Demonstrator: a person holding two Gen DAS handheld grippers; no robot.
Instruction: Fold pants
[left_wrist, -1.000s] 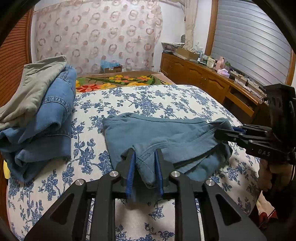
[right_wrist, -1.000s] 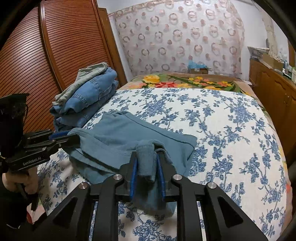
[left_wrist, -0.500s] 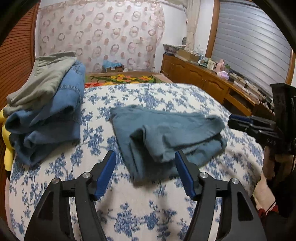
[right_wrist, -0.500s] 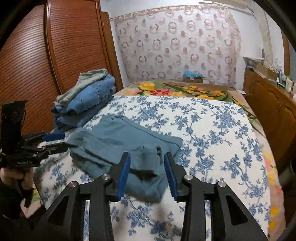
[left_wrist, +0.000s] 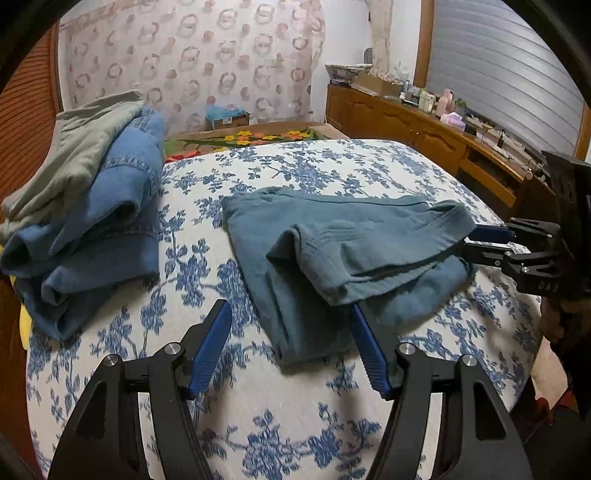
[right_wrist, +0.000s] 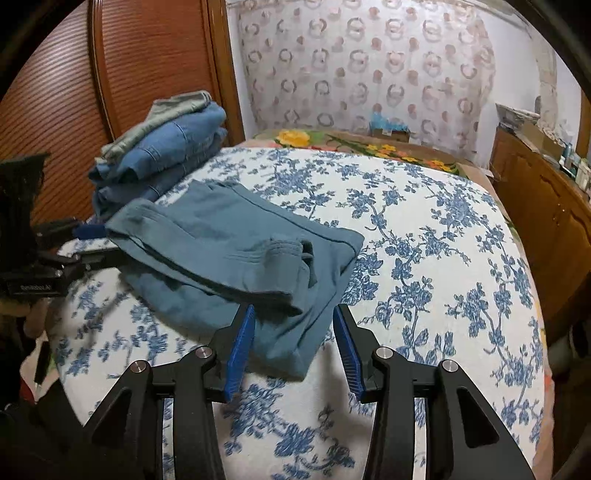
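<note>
Both claws are spread and hold nothing: the left gripper (left_wrist: 290, 347) and right gripper (right_wrist: 293, 345) hover at the near edge of the bed (right_wrist: 424, 229), straddling the folded teal pants (right_wrist: 236, 251). To finish neatly, I'd press the raised top flap flat. The bed's right half lies free; stacked jeans (left_wrist: 110, 221) crowd its left edge.

"How many folded pants lie on the flowery blue-and-white bed cover (left_wrist: 314, 166)?"

"One pair of teal cotton pants (left_wrist: 343, 251) in the middle. Beside it sits one pile (left_wrist: 92, 206) with a grey-green pair on top of blue denim; how many denim pairs cannot be told."

"And black grabbers with blue pads?"

"Two: the left one (left_wrist: 291, 347) and the right one (right_wrist: 293, 347)."
</note>
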